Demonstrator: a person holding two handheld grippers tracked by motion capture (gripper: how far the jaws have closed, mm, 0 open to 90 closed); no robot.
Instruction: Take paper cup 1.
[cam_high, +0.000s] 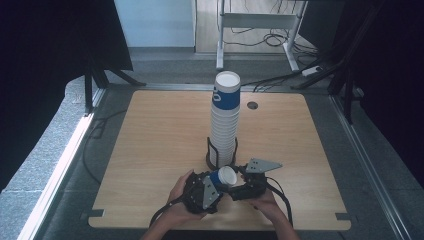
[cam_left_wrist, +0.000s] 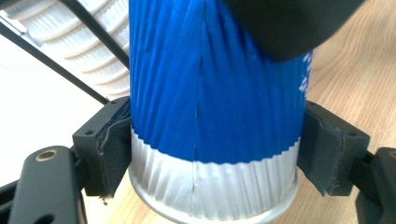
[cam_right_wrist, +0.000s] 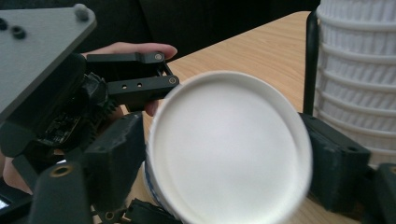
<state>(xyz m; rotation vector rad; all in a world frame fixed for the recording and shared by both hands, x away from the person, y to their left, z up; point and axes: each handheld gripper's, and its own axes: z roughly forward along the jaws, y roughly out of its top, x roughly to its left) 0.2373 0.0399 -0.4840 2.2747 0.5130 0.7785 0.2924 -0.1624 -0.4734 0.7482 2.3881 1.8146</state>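
Looking down from the high view, a light wood-grain counter (cam_high: 160, 150) with rounded corners is seen, and a tall stack of ribbed paper cups (cam_high: 224, 120) stands in a black wire holder (cam_high: 212, 156) near its middle. Just in front of that, close to the near edge, a blue-and-white cup (cam_high: 223, 177) is held tipped on its side between the left hand-held gripper (cam_high: 216, 184) and the right hand-held gripper (cam_high: 235, 186). Plenty of bare counter is left on both sides.

In the left gripper view, the cup (cam_left_wrist: 215, 112) is pinched by the left hand-held gripper, black pads pressed on both sides. Its sleeve is finely pleated, blue up top and white at the rolled base, with a seam down the middle. Stack and wire holder sit right behind.

In the right gripper view, a round white end of the cup (cam_right_wrist: 231, 149) is framed by the right hand-held gripper's jaws close at each side; whether they're actually pressing can't be told. The ribbed stack (cam_right_wrist: 357, 79) sits just beside it.
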